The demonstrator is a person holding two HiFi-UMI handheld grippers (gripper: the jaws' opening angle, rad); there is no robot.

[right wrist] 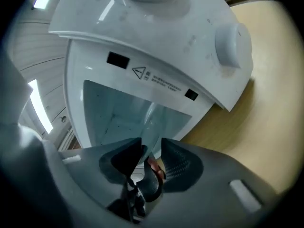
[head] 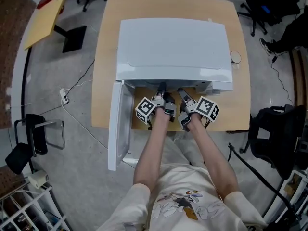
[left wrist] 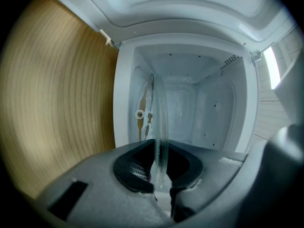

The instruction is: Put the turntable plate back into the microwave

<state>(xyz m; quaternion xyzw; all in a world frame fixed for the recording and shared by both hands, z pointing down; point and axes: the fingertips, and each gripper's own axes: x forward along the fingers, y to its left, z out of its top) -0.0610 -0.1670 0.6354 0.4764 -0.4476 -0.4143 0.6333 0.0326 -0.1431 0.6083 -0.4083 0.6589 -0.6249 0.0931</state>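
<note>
Bright even room light, fisheye bending, dark corners, blurred near edges

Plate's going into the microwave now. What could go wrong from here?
1. Only the left claw grips the plate, by its rim. The right claw is open around it, so the glass may tilt or slip.
2. The plate reaches into the cavity; it could knock a wall or seat off centre.
</note>
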